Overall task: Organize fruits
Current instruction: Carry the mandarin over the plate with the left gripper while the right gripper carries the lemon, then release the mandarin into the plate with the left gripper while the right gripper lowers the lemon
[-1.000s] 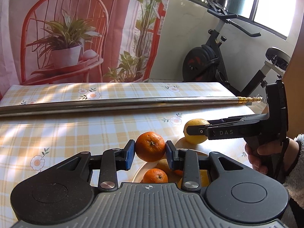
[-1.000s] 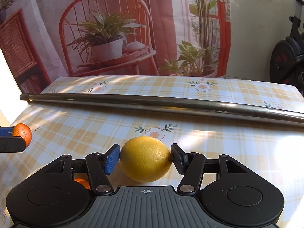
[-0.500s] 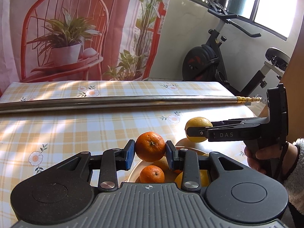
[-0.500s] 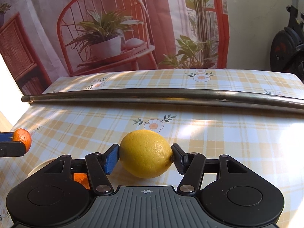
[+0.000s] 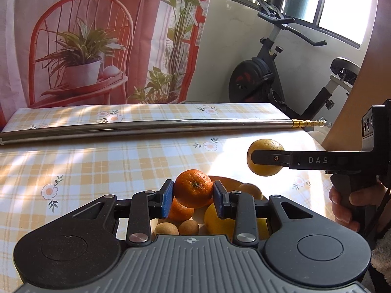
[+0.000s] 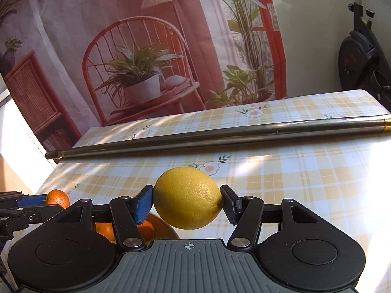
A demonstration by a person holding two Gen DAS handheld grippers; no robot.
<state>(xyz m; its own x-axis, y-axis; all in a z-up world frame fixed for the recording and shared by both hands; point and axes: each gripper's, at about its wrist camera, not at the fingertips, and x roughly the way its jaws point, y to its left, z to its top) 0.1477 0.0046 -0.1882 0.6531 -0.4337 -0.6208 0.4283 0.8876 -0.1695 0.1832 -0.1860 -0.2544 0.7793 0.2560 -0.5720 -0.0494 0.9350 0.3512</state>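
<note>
My left gripper (image 5: 193,196) is shut on a mandarin (image 5: 193,188), held above a plate (image 5: 226,180) of fruit. On that plate lie another mandarin (image 5: 179,211), a lemon (image 5: 215,219) and small brown round fruits (image 5: 188,227). In the right wrist view my right gripper (image 6: 187,201) is shut on a yellow lemon (image 6: 187,197), lifted over the checked tablecloth; the same lemon (image 5: 265,157) and gripper show at the right of the left wrist view, held by a person's hand (image 5: 347,205). The left gripper's mandarin (image 6: 57,197) appears at that view's left edge.
A long metal pole (image 5: 146,128) lies across the table behind the fruit. A printed curtain (image 6: 146,48) hangs beyond the far edge. An exercise bike (image 5: 281,78) stands at the back right. A wooden panel (image 5: 354,97) rises at the right.
Both grippers have lifted and drawn back with their fruit. More of the plate shows under the left gripper, and the right gripper has rolled, so the pole now looks tilted.
</note>
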